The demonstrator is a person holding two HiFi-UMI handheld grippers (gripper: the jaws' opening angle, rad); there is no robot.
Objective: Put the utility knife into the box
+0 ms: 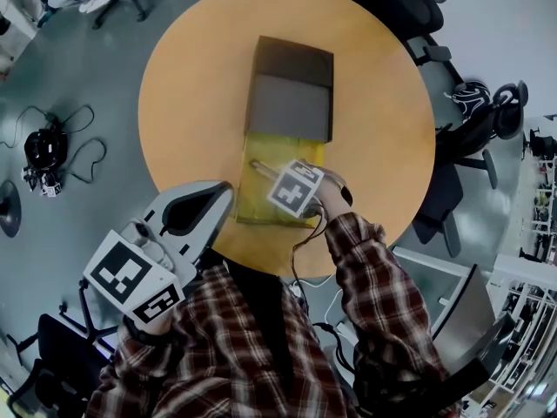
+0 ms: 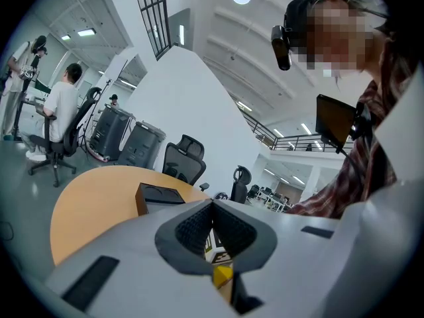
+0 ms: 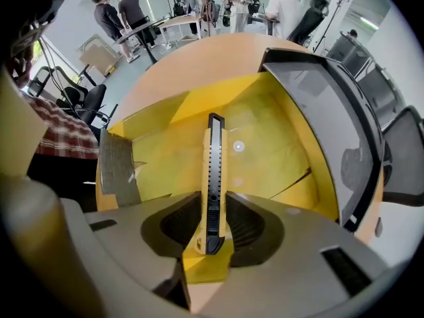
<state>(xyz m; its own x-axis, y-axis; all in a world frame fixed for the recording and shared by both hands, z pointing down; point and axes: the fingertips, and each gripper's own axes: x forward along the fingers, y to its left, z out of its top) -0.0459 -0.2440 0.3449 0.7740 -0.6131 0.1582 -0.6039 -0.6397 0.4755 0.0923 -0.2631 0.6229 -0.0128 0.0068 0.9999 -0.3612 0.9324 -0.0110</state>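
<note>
A yellow utility knife (image 3: 213, 171) with a black slider sticks forward out of my right gripper (image 3: 213, 211), which is shut on its rear end. Its tip points down into the yellow inside of the open box (image 3: 278, 151). In the head view the right gripper (image 1: 285, 178) hangs over the yellow box (image 1: 252, 200), and the knife (image 1: 262, 167) pokes out past its marker cube. The box's dark grey lid (image 1: 290, 103) lies folded back on the far side. My left gripper (image 1: 216, 195) is held at the table's near edge, shut (image 2: 212, 205) and empty.
The box sits on a round orange table (image 1: 383, 138). Black office chairs (image 1: 461, 120) stand along the right side. A small device with cables (image 1: 43, 151) lies on the floor at the left. Several people (image 3: 278, 5) are at desks far behind.
</note>
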